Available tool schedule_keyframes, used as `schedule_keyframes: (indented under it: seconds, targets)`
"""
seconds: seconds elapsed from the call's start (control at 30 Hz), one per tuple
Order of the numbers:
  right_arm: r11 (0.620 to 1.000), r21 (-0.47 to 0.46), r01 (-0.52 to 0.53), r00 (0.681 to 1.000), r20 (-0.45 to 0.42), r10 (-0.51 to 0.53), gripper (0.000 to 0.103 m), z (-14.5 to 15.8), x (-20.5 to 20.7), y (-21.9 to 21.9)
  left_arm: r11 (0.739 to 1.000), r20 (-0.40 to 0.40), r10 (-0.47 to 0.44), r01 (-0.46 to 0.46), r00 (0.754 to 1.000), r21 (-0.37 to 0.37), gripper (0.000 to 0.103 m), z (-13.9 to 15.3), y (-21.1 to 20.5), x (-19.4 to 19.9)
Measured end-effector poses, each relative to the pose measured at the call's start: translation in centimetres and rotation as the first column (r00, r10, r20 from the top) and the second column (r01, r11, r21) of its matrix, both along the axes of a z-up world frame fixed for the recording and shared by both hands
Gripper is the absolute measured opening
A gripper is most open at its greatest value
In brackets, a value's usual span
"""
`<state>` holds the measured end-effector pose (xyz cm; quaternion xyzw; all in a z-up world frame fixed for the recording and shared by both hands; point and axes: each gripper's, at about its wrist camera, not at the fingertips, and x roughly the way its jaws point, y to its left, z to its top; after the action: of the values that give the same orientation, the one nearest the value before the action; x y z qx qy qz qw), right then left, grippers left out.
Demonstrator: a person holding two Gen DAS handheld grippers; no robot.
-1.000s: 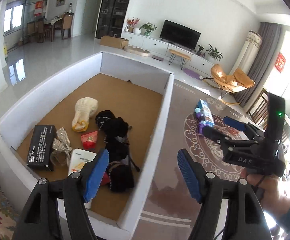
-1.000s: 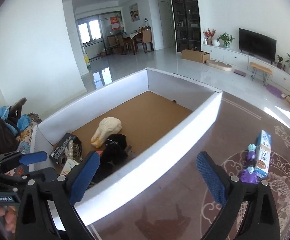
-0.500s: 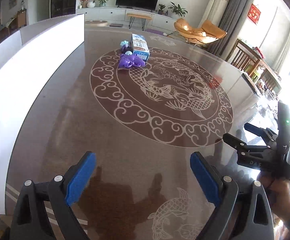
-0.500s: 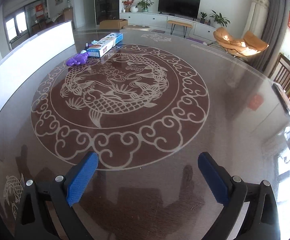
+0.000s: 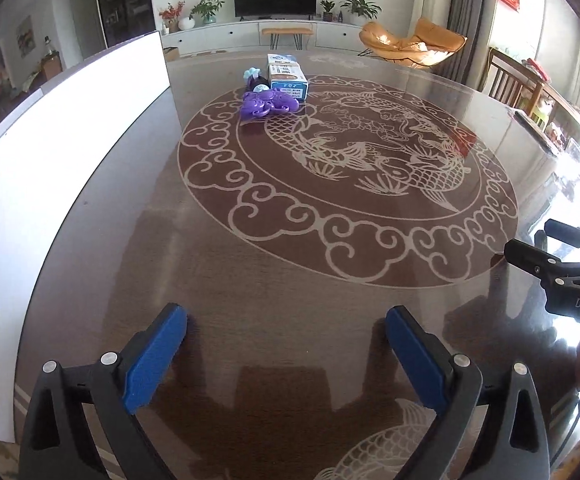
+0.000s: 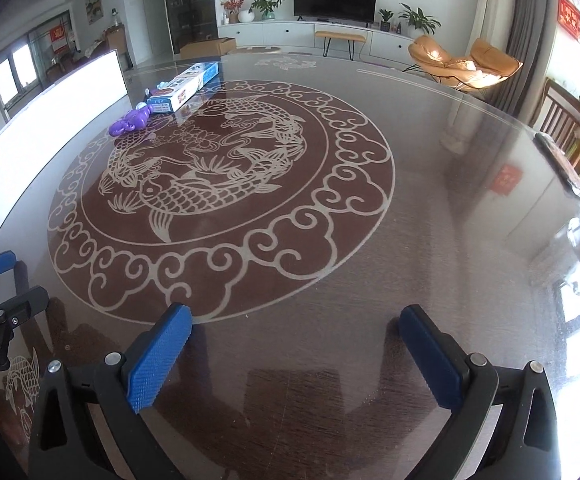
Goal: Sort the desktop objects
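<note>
A purple toy (image 5: 268,105) lies on the far part of the round table, with a long blue and white box (image 5: 287,76) just behind it and a small light blue item (image 5: 253,75) beside them. The toy (image 6: 129,122) and the box (image 6: 184,86) also show at the far left in the right wrist view. My left gripper (image 5: 286,338) is open and empty, low over the near table edge. My right gripper (image 6: 295,338) is open and empty too. The right gripper shows at the right edge of the left wrist view (image 5: 529,244), the left gripper at the left edge of the right wrist view (image 6: 6,280).
The white wall of the big cardboard box (image 5: 62,152) runs along the table's left side; its inside is hidden. The glossy brown table (image 5: 329,208) bears a carp pattern. Wooden chairs (image 6: 569,128) stand past the far right rim.
Both grippers have swung right, from over the white box and its contents to low over the table. Since half a second ago they shifted only slightly. Both stayed open.
</note>
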<state>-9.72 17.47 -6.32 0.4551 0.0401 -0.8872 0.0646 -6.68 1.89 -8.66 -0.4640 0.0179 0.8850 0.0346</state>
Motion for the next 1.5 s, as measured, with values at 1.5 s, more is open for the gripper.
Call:
schedule_keyframes:
  seconds: [1.5]
  targets:
    - [1.0, 0.0, 0.001, 1.0, 0.0, -0.001, 0.103, -0.02, 0.01, 0.06, 1.0, -0.003, -0.003, 0.003, 1.0, 0.005, 0.103, -0.08, 0.04, -0.21]
